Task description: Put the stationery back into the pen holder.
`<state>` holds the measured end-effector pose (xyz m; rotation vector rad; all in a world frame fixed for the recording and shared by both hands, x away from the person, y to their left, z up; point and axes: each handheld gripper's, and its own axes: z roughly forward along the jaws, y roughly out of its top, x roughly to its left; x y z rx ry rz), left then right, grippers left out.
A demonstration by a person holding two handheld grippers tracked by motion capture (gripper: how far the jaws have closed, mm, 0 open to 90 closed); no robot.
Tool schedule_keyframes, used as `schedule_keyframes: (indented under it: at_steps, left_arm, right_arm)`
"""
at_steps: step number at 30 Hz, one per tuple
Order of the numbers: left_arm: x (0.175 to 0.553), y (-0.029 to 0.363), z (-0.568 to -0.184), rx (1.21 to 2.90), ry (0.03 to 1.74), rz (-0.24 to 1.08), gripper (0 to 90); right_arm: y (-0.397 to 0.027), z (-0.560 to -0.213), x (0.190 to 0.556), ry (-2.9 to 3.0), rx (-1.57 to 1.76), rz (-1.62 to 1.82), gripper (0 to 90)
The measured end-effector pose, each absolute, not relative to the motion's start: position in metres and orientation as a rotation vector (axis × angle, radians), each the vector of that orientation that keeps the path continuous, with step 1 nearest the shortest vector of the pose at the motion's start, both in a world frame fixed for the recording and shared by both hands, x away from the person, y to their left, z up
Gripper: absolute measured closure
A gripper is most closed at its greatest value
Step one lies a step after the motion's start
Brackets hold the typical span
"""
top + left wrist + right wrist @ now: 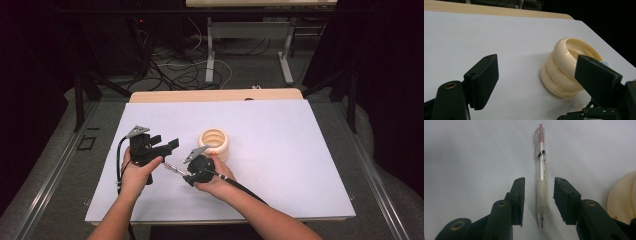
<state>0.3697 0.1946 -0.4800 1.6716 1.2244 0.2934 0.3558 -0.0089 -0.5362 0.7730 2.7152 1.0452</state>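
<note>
High view: white tabletop (280, 150), dark room, floor cables (185, 70).

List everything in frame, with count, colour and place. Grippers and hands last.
Clear plastic pen with pink clicker and soft grip: 1, lying flat on the sheet, between the right gripper's jaws, pads not touching it.
Cream ribbed ring-shaped holder: 1, upright on the sheet, just beyond the right gripper.
White sheet: 1, covering the tabletop.
Pale wooden tabletop: 1, edge showing behind the sheet.
Cables: several, on the floor beyond the table.
Left gripper: 1, black, jaws open, nothing between them.
Right gripper: 1, black, open around the pen.
Hands: 2, one on each gripper.
</note>
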Motion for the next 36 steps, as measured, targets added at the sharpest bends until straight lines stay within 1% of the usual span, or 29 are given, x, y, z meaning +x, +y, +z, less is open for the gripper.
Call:
schedule_keyframes:
  at_steps: [13,25,27,36]
  left_arm:
    - [0.371,0.197,-0.482,1.680,1.236,0.294,19.5]
    - [0.372,0.198,-0.483,1.677,1.245,0.291,19.5]
    - [0.372,0.198,-0.483,1.679,1.247,0.291,19.5]
    - [0.372,0.198,-0.483,1.678,1.248,0.291,19.5]
  right_arm:
    - [-0.004,-0.543,0.364,2.723,0.797,1.010,67.5]
    - [0.001,-0.547,0.365,2.730,0.849,1.011,70.0]
    - [0.002,-0.548,0.367,2.735,0.805,1.008,70.5]
    - [0.005,-0.549,0.368,2.750,0.807,0.991,75.1]
